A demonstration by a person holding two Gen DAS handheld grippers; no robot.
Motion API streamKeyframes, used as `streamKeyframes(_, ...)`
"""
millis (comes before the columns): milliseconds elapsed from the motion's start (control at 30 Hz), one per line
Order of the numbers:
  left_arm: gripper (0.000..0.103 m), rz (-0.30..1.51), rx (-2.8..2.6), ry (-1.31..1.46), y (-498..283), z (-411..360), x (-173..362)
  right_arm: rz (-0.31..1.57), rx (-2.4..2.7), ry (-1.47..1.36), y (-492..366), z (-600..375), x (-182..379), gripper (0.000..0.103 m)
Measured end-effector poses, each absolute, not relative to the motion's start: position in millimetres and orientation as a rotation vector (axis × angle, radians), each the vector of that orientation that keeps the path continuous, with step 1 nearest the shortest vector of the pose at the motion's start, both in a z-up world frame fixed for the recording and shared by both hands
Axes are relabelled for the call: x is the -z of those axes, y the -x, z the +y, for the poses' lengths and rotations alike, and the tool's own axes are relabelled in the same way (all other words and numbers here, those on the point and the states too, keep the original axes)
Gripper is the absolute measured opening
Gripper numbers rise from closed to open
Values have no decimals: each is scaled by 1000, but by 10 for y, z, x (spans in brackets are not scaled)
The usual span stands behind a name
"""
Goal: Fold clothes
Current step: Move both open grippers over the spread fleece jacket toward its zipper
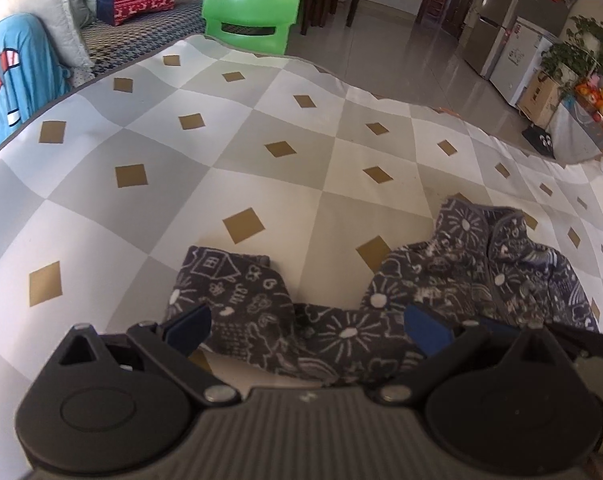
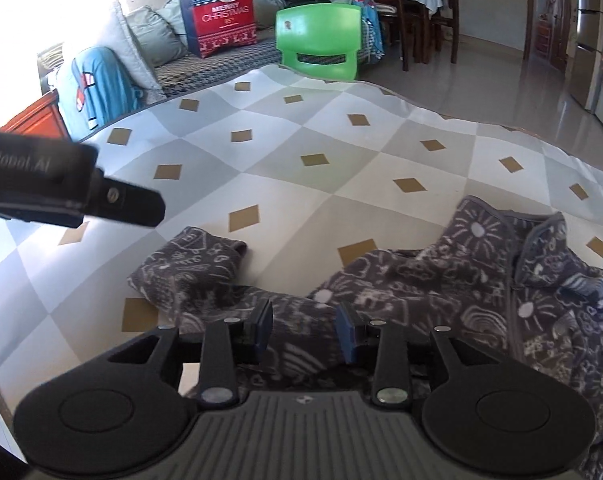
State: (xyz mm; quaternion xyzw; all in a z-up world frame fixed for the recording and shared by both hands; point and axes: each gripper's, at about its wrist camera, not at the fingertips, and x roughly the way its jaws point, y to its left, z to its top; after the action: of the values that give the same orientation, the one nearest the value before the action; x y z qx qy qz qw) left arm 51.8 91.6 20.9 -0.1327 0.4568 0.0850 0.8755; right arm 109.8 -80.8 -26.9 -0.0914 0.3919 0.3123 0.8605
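In the left wrist view, the left gripper point(image 1: 307, 330) hangs over the patterned jacket point(image 1: 461, 276), its jaws wide apart with nothing pinched. The sleeve point(image 1: 229, 288) stretches out ahead of the left finger across the checked mat point(image 1: 261, 140); the collar point(image 1: 477, 220) lies ahead and to the right.

In the right wrist view, the right gripper point(image 2: 304, 332) stands just above the sleeve's shoulder end, jaws partly apart, and no fabric looks pinched between them. The other gripper pokes in from the left.

The risk, as I judge it: closing here could catch one loose layer only, so the fleece slips or bunches and the fold comes out crooked.
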Motion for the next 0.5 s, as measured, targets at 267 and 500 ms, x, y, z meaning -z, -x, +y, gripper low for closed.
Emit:
streamKeyframes(267,103,1089,27,143,-601,134,171,877,-482,150,-1386,-1511,349,39)
streamKeyframes(500,103,1110,116,-10,-591,-301,350,895,-364,125,-1583,-1983,414,43)
